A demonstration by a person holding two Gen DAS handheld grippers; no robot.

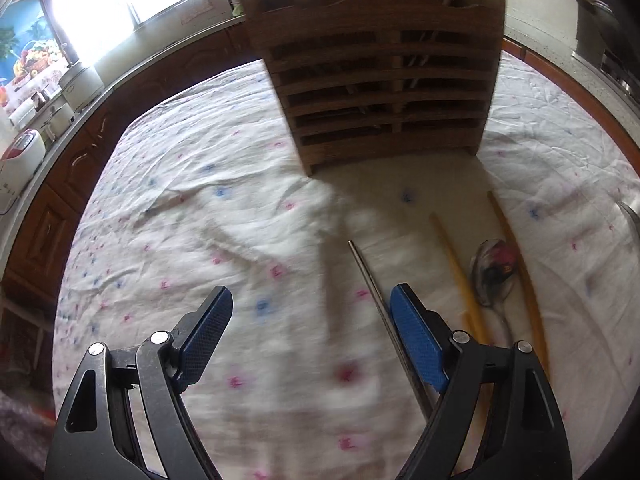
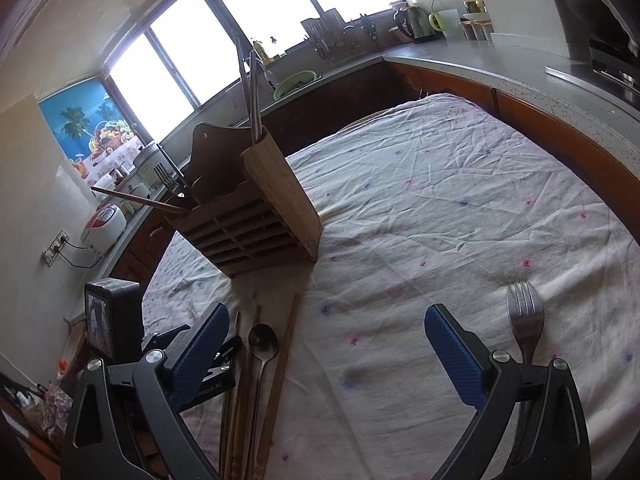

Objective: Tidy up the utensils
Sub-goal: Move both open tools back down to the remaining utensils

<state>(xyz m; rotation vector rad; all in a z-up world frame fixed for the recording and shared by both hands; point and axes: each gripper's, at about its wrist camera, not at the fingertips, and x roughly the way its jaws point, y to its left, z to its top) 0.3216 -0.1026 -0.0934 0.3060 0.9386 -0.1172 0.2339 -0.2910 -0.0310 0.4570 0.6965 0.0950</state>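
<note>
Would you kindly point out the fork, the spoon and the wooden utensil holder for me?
fork (image 2: 524, 312), right wrist view, on its head just below the tines.
spoon (image 2: 263, 339), right wrist view, on its bowl.
wooden utensil holder (image 1: 384, 92), left wrist view, on its slatted front.

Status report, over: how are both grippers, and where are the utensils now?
Left gripper open, empty. Right gripper open, empty. Metal spoon, wooden chopsticks and steel fork lie on cloth before slatted wooden holder. Nothing blocking.
</note>
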